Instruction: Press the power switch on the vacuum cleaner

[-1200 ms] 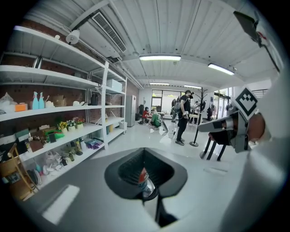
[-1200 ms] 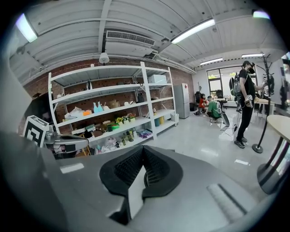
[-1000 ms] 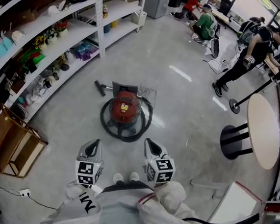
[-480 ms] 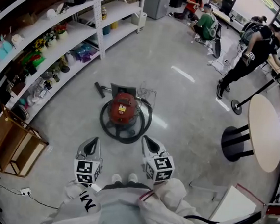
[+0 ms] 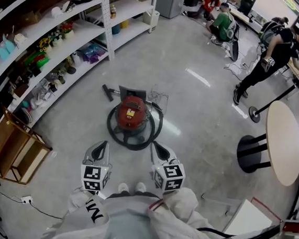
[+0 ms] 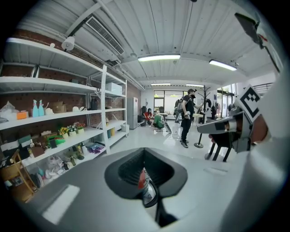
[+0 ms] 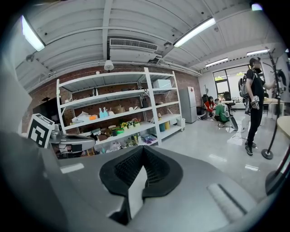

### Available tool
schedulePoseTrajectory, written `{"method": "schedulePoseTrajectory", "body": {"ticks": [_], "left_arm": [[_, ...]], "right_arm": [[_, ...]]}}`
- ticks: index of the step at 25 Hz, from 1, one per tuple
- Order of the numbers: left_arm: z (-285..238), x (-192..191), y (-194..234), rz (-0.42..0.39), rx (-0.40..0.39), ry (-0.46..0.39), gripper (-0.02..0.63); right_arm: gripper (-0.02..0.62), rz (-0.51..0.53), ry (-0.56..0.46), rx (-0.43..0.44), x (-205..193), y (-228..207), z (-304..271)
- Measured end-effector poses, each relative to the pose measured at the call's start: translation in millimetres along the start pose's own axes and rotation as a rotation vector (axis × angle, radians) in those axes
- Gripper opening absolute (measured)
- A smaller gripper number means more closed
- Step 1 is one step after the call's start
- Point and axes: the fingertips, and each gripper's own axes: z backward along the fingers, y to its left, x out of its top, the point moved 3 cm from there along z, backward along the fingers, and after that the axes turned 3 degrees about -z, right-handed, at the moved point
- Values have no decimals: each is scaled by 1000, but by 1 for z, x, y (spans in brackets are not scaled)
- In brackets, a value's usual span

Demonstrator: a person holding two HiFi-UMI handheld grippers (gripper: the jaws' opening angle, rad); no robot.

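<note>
A red canister vacuum cleaner (image 5: 131, 114) stands on the grey floor, its black hose (image 5: 154, 128) coiled round it and its floor nozzle (image 5: 107, 92) lying just behind. My left gripper (image 5: 101, 146) and right gripper (image 5: 158, 147) hover side by side above the floor, nearer to me than the vacuum and apart from it. Both are shut with nothing held. In the left gripper view a sliver of the red vacuum cleaner (image 6: 143, 180) shows in the slit behind the closed left gripper (image 6: 144, 149). The right gripper (image 7: 143, 148) points over bare floor toward the shelves.
White shelving (image 5: 51, 44) full of small items lines the left side, with a wooden crate (image 5: 9, 150) at its near end. A round table (image 5: 284, 142) stands at the right. Several people (image 5: 266, 54) are at the far end. A white box (image 5: 255, 221) is near right.
Both grippers have edged forward toward the vacuum cleaner, and the view has shifted slightly with them. The vacuum itself has not moved.
</note>
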Motion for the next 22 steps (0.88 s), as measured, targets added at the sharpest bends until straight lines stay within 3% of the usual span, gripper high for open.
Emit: {"method": "schedulePoseTrajectory", "body": {"ticks": [22], "left_arm": [[-2,-3,-6,2,18,17,0]], "right_arm": [[0,-11,24,21,-8,-9,-2]]}}
